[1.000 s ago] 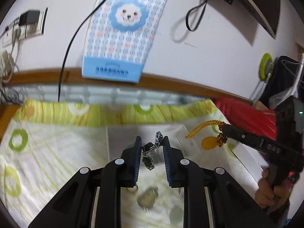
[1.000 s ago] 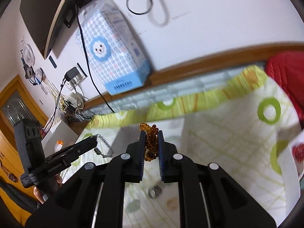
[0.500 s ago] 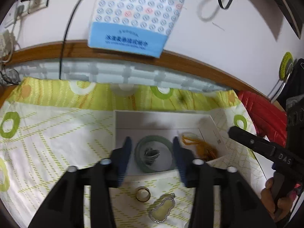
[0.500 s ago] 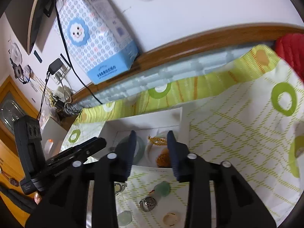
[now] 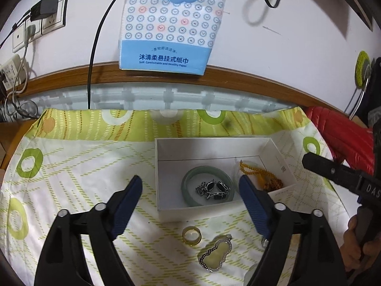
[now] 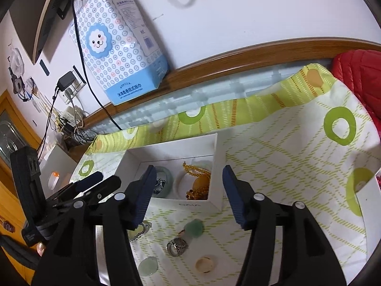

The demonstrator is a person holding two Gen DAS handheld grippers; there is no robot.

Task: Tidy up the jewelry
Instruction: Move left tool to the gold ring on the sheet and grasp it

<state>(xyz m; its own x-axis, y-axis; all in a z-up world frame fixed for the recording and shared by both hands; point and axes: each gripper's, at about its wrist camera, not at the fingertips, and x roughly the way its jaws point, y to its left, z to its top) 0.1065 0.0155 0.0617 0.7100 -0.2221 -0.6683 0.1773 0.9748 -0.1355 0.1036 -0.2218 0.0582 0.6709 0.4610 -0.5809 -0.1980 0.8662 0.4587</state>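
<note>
A white box (image 5: 166, 205) (image 6: 218, 164) sits on the green-patterned cloth. Inside lie a green jade bangle (image 5: 188, 178) (image 6: 166, 174), a silver-and-black bracelet (image 5: 212, 189) within the bangle, and an amber bead string (image 5: 262, 174) (image 6: 197, 169). My left gripper (image 5: 190, 186) is open and empty above the box's near side. My right gripper (image 6: 187, 174) is open and empty over the box. In front of the box lie a yellow ring (image 5: 192, 236), a gourd-shaped pendant (image 5: 216, 252) (image 6: 137, 232), a silver ring (image 6: 176, 246), a green stone (image 6: 195, 228) and a pale ring (image 6: 205, 263).
A blue-and-white tissue pack (image 5: 171, 23) (image 6: 114, 45) hangs on the wall behind. A red cushion (image 5: 340, 135) (image 6: 357, 71) lies at the right. Sockets and cables (image 5: 31, 23) are at the left. A pale green stone (image 6: 147, 265) lies near the cloth's front.
Both grippers opened wide. The silver bracelet dropped from the left gripper into the bangle in the box. The amber bead string dropped from the right gripper into the box.
</note>
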